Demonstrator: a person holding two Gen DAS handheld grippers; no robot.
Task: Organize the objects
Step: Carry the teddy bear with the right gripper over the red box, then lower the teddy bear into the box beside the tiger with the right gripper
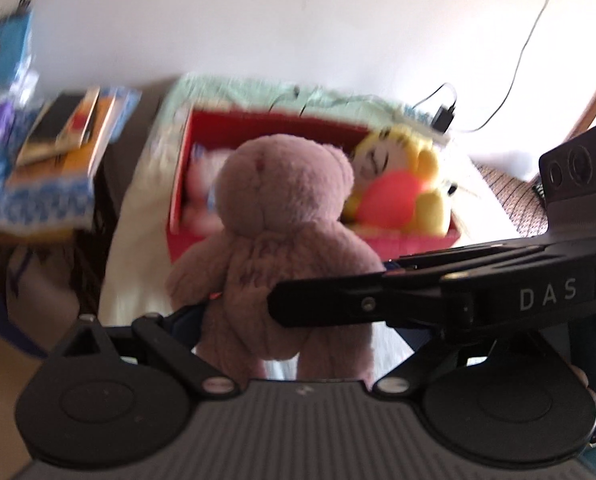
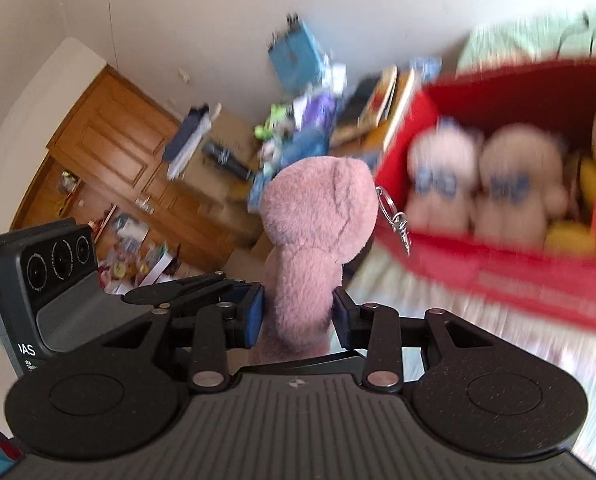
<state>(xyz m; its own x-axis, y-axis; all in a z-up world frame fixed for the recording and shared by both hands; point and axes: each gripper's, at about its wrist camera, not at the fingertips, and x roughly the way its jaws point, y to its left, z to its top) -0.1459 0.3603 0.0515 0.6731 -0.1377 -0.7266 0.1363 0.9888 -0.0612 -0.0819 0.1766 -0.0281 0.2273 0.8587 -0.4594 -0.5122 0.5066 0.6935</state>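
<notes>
Pinched at the waist between the blue pads of the right gripper [image 2: 298, 312], clenched on it from both sides: pink teddy bear [image 2: 318, 216], upright, head above the pads, legs hanging below them. Off one side of its head, a metal keyring [image 2: 394, 216]. In the left wrist view, same bear between the spread fingers of the left gripper [image 1: 281, 332], one blue pad against its flank, the other finger hidden behind the right gripper crossing in from the right; cannot tell whether clamped or released. Held in the air, just short of the near wall of the red box [image 1: 378, 246], apart from it, above the pale bed cover [image 1: 137, 216]. Inside the box, against its right end, a yellow doll [image 1: 398, 184]; beside it two small pink plush figures [image 2: 478, 184], blurred. Off the left edge of the bed, a stack of books [image 1: 69, 124].
</notes>
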